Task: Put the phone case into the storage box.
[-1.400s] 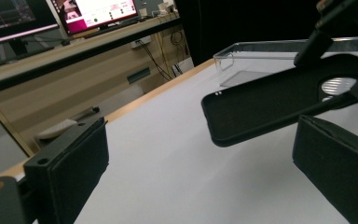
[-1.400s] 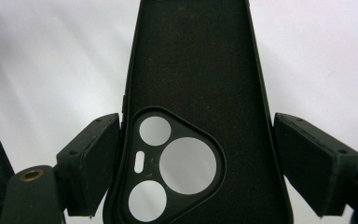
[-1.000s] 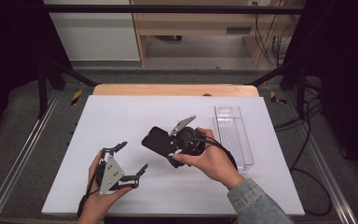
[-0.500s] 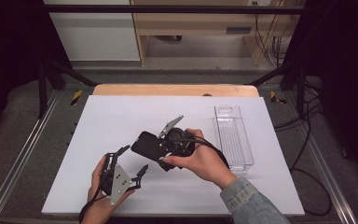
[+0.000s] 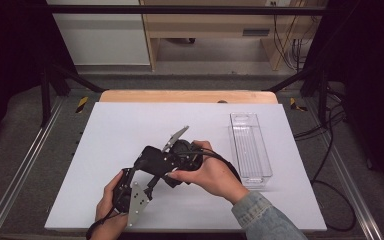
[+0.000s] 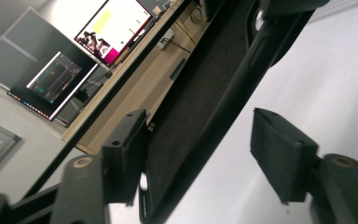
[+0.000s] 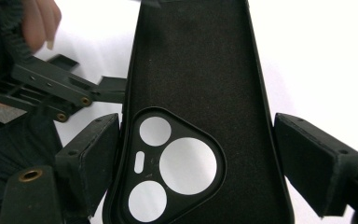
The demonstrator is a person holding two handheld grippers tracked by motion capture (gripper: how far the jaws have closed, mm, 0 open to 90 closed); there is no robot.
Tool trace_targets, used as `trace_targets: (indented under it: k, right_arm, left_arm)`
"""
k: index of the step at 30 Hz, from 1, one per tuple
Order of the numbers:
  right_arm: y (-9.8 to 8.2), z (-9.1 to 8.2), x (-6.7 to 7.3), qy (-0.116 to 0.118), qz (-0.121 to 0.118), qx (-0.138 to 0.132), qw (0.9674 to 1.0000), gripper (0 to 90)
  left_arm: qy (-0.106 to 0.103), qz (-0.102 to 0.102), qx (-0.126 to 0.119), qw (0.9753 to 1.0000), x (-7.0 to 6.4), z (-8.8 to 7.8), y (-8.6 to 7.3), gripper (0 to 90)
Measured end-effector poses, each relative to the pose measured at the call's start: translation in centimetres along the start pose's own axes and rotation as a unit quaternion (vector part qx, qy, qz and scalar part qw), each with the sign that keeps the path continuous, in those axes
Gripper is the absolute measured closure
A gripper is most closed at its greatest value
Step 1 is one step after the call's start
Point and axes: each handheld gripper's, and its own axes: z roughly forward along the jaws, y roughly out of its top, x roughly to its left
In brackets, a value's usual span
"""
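A black phone case (image 5: 155, 160) sits low and left of centre in the high view, above the white worktop (image 5: 120, 125), between both grippers. In the right gripper view the case (image 7: 191, 70) lies inside-up, its camera cut-out between the right gripper (image 7: 200, 163) jaws, which are spread, one jaw at the case's edge and the other apart from it. The right hand (image 5: 210, 172) holds that gripper (image 5: 182, 155). In the left gripper view the left gripper (image 6: 200, 154) jaws are spread too, the case's edge (image 6: 200, 93) running between them, just beside one jaw. The left hand (image 5: 110, 205) is at the lower left of the high view. A clear plastic tray (image 5: 250, 147) lies at the right of the worktop.
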Motion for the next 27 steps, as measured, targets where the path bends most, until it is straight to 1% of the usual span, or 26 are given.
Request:
trace_targets:
  k: [1,3,7,11,12,13,17,18,20,22,24,26,27]
  right_arm:
    - [0.1,0.1,0.1,0.002,-0.004,0.001,1.0000,17.4]
    - [0.3,0.4,0.5,0.005,-0.005,0.005,1.0000,17.3]
    - [0.5,1.0,0.9,0.013,-0.009,0.009,0.9998,17.2]
    - [0.7,1.1,1.1,0.019,-0.009,0.009,0.9997,16.9]
    - [0.7,1.2,1.1,0.021,-0.009,0.010,0.9997,16.8]
    - [0.7,1.2,1.1,0.022,-0.009,0.008,0.9997,16.6]
    - [0.6,1.5,1.1,0.029,-0.003,0.002,0.9996,15.4]
    - [0.6,1.6,1.1,0.032,-0.001,0.000,0.9995,14.9]
    - [0.5,1.6,0.9,0.041,0.008,-0.010,0.9991,14.4]
    - [0.4,1.6,0.7,0.050,0.015,-0.020,0.9985,14.1]
    - [0.4,1.5,0.5,0.056,0.025,-0.033,0.9976,13.7]
    - [0.3,1.4,0.3,0.058,0.026,-0.047,0.9968,13.0]
    - [0.2,1.3,0.3,0.058,0.027,-0.051,0.9966,12.2]
  left_arm:
    - [-0.001,0.006,0.001,1.0000,-0.1,0.0,0.0,40.1]
    - [-0.004,0.009,-0.001,1.0000,-0.2,0.0,0.0,43.7]
    - [-0.008,0.023,0.007,0.9997,-0.2,0.0,0.0,51.8]
    - [-0.014,0.032,0.013,0.9993,-0.2,0.0,-0.1,62.9]
    - [-0.019,0.034,0.015,0.9991,-0.2,0.0,-0.1,66.9]
    - [-0.019,0.034,0.015,0.9991,-0.3,0.0,-0.1,70.3]
    - [-0.024,0.043,0.027,0.9984,-0.2,-0.1,-0.1,74.1]
    - [-0.024,0.043,0.027,0.9984,-0.2,-0.1,-0.1,76.8]
    - [-0.024,0.041,0.028,0.9985,-0.1,-0.2,-0.1,79.5]
    - [-0.027,0.036,0.028,0.9986,0.0,-0.2,-0.1,80.3]
    - [-0.033,0.038,0.028,0.9983,-0.1,-0.2,-0.1,82.0]
    - [-0.038,0.040,0.027,0.9981,-0.2,-0.2,0.0,84.0]
    - [-0.040,0.037,0.025,0.9982,-0.3,-0.2,0.0,84.7]
